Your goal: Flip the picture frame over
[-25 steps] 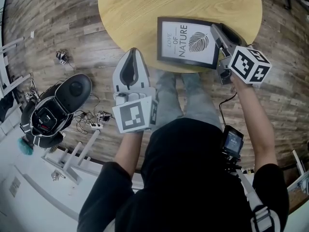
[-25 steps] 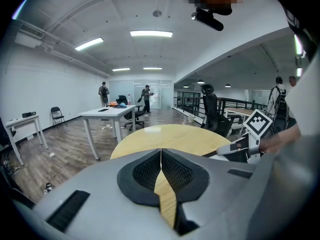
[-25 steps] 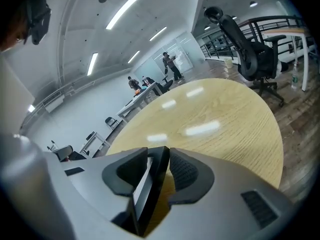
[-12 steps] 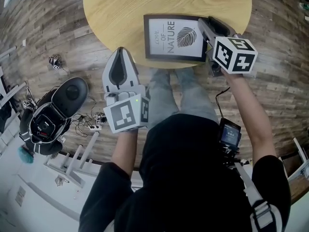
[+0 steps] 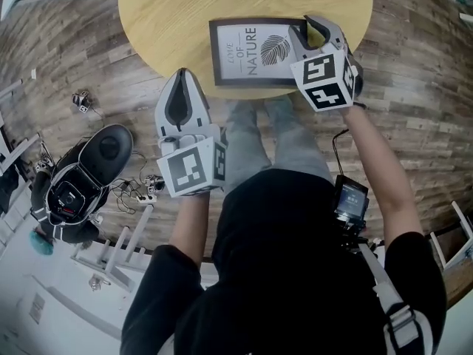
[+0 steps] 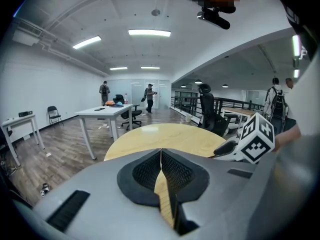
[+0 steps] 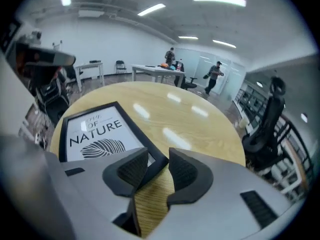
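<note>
The black picture frame lies flat and face up on the round wooden table, showing a leaf print with the word NATURE. It sits near the table's front edge. My right gripper reaches along the frame's right side to its far right corner. In the right gripper view that corner of the frame pokes into the gap of my right gripper, whose jaws stand apart. My left gripper hovers over the table's near edge, left of the frame. Its jaws meet in the left gripper view, and nothing is between them.
On the floor to the left lie a black case, loose cables and a white rack. Further off stand a white table and an office chair. People stand at the back of the room.
My right gripper has rolled about its own axis, so its marker cube shows another face. The frame stays flat and face up. The left gripper has kept still.
</note>
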Available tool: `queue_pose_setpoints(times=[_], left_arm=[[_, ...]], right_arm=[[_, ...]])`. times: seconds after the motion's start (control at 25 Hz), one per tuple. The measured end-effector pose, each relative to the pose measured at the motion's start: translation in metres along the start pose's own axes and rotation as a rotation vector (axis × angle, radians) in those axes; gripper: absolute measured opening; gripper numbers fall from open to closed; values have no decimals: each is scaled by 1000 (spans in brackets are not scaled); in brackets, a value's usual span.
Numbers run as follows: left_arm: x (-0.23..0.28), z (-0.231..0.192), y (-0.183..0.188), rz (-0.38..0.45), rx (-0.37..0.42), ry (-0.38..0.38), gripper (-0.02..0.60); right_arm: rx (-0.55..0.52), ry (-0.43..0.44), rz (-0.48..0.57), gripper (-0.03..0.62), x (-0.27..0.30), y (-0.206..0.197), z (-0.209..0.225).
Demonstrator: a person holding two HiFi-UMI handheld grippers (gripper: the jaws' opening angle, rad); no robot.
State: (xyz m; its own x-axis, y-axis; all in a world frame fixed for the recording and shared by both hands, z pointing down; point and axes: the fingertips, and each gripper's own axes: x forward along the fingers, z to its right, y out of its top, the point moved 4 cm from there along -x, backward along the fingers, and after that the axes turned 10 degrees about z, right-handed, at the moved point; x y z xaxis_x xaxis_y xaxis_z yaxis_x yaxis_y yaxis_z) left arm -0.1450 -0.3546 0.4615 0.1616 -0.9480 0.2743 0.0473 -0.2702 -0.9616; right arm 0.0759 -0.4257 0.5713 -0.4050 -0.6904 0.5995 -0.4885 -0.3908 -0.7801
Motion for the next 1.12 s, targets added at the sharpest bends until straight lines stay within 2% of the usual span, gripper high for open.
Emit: queue_pose_setpoints(times=[0.12, 0.2, 0.24, 0.32, 0.4, 0.52, 0.68, 0.8, 0.92, 1.12], left_arm=[[-1, 4, 2, 11, 8, -9, 23], [0, 5, 6, 20, 10, -13, 23], [0, 5, 7, 26, 12, -15, 23], [1, 3, 7, 42, 19, -13, 23], [3, 0, 12, 60, 23, -7, 23], [-2, -4, 37, 75, 12, -1, 23], [-10, -12, 77, 102, -15, -34, 23], [-12, -8, 102, 135, -39, -68, 23], [-11, 4, 115, 162, -53, -92, 23], [-21, 38, 143, 202, -29, -158, 23]], right_arm=[[-317, -13, -27, 57, 2, 2, -18], [-504, -23, -37, 34, 3, 2, -27], [-559, -17, -40, 29, 4, 0, -31], [-583, 17, -36, 20, 8, -3, -38], [-546, 49, -7, 20, 5, 9, -41], [-458, 76, 71, 18, -18, 55, -39], [-249, 112, 234, 18, -60, 132, -37], [-100, 152, 370, 18, -94, 174, -28], [18, 161, 475, 18, -123, 194, -11], [180, 142, 588, 18, -179, 211, 21]])
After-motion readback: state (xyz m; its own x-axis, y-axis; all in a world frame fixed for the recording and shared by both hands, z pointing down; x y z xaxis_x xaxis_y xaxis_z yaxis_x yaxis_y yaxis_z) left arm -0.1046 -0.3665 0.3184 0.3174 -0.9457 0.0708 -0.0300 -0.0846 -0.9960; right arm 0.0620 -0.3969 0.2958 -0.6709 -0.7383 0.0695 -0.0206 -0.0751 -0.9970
